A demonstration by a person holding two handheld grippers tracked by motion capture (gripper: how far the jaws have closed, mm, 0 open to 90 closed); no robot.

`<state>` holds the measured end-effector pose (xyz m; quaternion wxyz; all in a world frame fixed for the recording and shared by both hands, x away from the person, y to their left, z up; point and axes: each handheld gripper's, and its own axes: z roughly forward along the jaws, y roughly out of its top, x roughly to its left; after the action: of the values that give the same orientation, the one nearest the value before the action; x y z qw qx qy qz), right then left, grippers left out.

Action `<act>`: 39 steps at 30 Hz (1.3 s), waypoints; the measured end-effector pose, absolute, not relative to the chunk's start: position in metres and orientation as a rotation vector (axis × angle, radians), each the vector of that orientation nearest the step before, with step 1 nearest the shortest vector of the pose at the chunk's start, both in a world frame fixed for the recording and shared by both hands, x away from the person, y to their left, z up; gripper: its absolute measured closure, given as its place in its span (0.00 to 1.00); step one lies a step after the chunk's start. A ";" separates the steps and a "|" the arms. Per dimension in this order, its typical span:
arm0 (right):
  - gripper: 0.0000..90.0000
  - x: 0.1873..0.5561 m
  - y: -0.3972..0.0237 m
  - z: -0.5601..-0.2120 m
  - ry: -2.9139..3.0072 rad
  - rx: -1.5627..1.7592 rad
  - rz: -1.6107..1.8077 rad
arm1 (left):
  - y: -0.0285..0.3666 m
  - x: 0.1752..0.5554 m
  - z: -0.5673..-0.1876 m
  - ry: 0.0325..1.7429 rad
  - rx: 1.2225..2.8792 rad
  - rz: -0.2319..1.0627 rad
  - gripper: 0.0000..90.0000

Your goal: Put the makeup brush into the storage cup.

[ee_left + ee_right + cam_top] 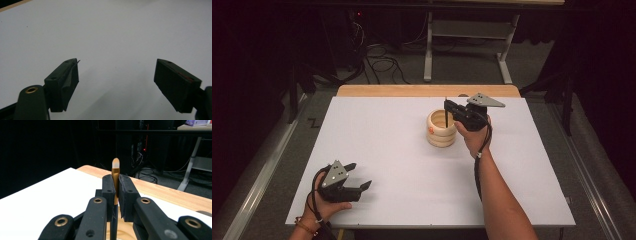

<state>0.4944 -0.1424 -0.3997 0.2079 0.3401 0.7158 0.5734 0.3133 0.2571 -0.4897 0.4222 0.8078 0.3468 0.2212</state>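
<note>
Your right gripper (117, 195) clamps a slim pen (115, 173), gold barrel, pale rounded tip, upright; your left gripper (116, 82) gapes empty.

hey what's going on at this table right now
A person works at a white table with a hand-held gripper in each hand. The right hand-held gripper is shut on a thin gold-tipped pen, holding it upright over a round wooden holder. The left hand-held gripper rests open near the table's front corner, holding nothing.

A lab: white-topped table (402, 165), loose floor cables (379, 65), dark curtained surroundings, equipment racks.
</note>
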 end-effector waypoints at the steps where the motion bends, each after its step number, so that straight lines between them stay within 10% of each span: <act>1: 0.95 0.494 -0.142 -0.399 1.991 0.946 1.592 | 0.257 0.313 -0.490 0.869 2.023 0.554 0.23; 39: 0.65 0.480 -0.154 -0.386 1.981 0.908 1.542 | 0.256 0.314 -0.490 0.865 2.035 0.555 0.23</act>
<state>0.4800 -0.1540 -0.3860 0.2338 0.3306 0.7216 0.5616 0.3136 0.2559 -0.4898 0.4177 0.8110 0.3448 0.2213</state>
